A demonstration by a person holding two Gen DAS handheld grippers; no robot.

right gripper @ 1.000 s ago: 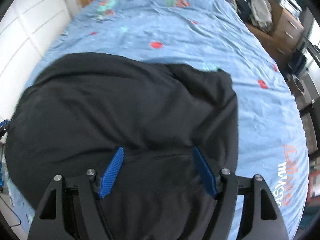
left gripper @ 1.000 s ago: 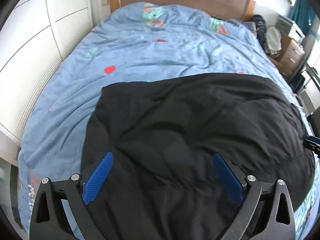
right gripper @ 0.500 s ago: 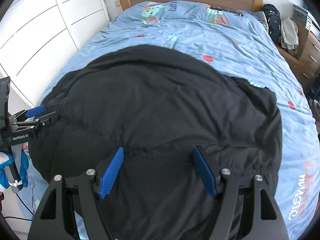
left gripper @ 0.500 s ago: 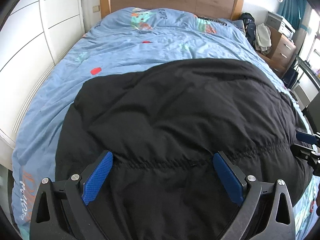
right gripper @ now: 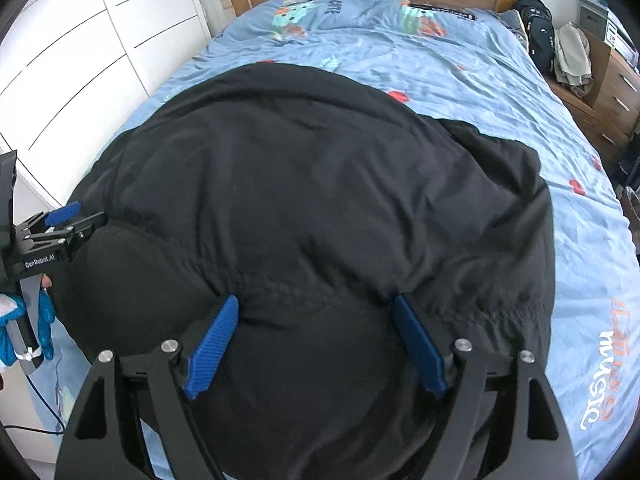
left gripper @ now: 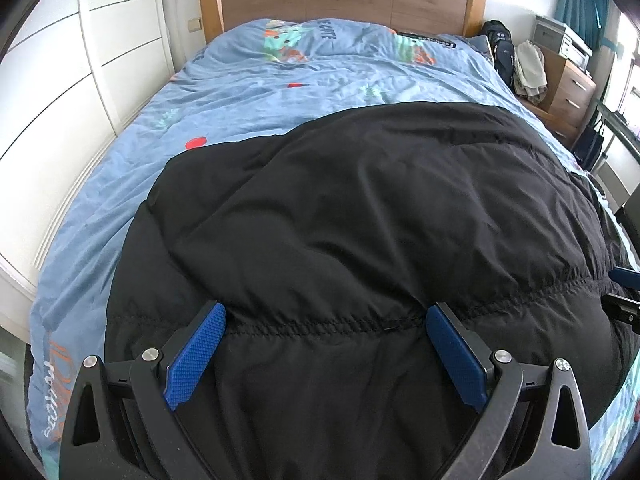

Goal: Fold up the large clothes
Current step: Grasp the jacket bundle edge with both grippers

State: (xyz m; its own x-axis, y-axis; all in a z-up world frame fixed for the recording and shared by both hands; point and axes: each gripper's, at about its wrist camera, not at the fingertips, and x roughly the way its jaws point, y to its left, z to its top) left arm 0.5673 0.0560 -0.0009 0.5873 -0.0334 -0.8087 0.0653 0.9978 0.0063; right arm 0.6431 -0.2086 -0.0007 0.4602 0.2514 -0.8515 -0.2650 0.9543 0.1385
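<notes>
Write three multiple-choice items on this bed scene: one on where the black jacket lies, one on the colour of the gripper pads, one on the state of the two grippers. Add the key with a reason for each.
1. Where does the black jacket lie?
A. on the blue duvet
B. on the wooden drawers
C. on the floor

2. What colour are the gripper pads?
A. red
B. blue
C. white

3. How do the left gripper and right gripper stand?
A. both shut on fabric
B. one open, one shut
C. both open

Key: 1 A, the jacket is spread over the duvet near the foot of the bed. 2 B, the textured pads are blue in both wrist views. 3 C, each pair of fingers is wide apart with the jacket between them, unclamped.
</notes>
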